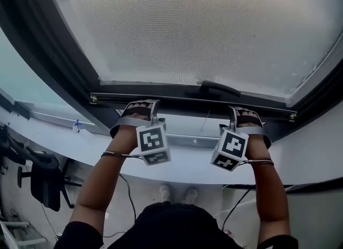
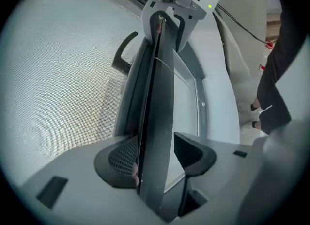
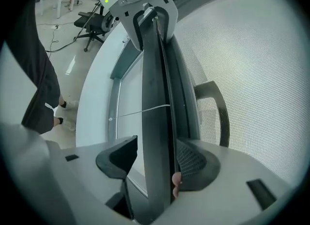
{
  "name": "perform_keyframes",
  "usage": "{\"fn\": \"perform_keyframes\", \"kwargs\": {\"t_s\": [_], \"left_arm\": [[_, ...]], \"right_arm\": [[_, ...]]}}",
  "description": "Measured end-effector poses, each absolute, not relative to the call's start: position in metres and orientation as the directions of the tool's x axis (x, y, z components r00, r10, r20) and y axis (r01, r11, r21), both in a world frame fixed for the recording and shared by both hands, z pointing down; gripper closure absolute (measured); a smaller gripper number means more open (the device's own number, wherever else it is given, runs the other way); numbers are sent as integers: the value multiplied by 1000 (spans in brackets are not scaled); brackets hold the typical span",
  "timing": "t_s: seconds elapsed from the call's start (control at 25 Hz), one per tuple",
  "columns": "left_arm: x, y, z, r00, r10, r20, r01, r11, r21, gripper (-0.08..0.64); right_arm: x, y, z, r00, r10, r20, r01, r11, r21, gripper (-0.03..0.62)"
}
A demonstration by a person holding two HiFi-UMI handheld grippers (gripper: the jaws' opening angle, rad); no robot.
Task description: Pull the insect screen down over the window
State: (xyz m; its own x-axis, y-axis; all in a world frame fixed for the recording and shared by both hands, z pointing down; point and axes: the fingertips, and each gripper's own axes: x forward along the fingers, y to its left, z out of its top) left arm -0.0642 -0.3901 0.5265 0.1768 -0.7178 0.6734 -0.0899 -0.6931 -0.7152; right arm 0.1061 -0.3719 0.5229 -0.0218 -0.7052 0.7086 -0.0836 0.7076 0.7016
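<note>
The insect screen's grey mesh (image 1: 193, 22) fills the top of the head view. Its dark bottom bar (image 1: 182, 101) runs across just above the sill, with a dark handle (image 1: 220, 88) on it. My left gripper (image 1: 140, 108) straddles the bar (image 2: 162, 98) left of the handle. The mesh-side pad (image 2: 123, 158) lies against the bar and the other jaw stands off with a gap, so it is open. My right gripper (image 1: 245, 115) straddles the bar (image 3: 155, 88) right of the handle, with one pad (image 3: 191, 163) touching and a small gap on the far side.
A dark window frame (image 1: 48, 55) borders the screen on the left. The white curved sill (image 1: 182, 162) lies below the bar. A thin white cord (image 3: 140, 111) hangs from the bar. An office chair (image 1: 45, 181) and cables are on the floor, beside the person's shoes (image 1: 177, 193).
</note>
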Motion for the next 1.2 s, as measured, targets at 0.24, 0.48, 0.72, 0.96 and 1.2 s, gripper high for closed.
{"fn": "perform_keyframes", "kwargs": {"t_s": [0.24,0.48,0.72,0.96,1.2], "left_arm": [[-60,-389,522,196,-726,659,-103,-684,-722,324],[-63,-389,524,177,-727,664,-91,-684,-724,324],[-67,-388,526,165,-742,649,-90,-667,-740,324],[-63,-381,508,172,-820,546,-100,-566,-818,324],[-39,-358,470,341,-825,451,-396,-561,-727,324]], "right_arm": [[110,-372,526,-9,-722,692,-79,690,719,333],[103,-371,519,-42,-726,687,-105,687,719,333],[111,-373,525,-17,-747,664,-59,664,746,333],[108,-366,513,-104,-827,552,-53,559,827,333],[99,-349,475,-243,-869,431,-272,488,830,333]]}}
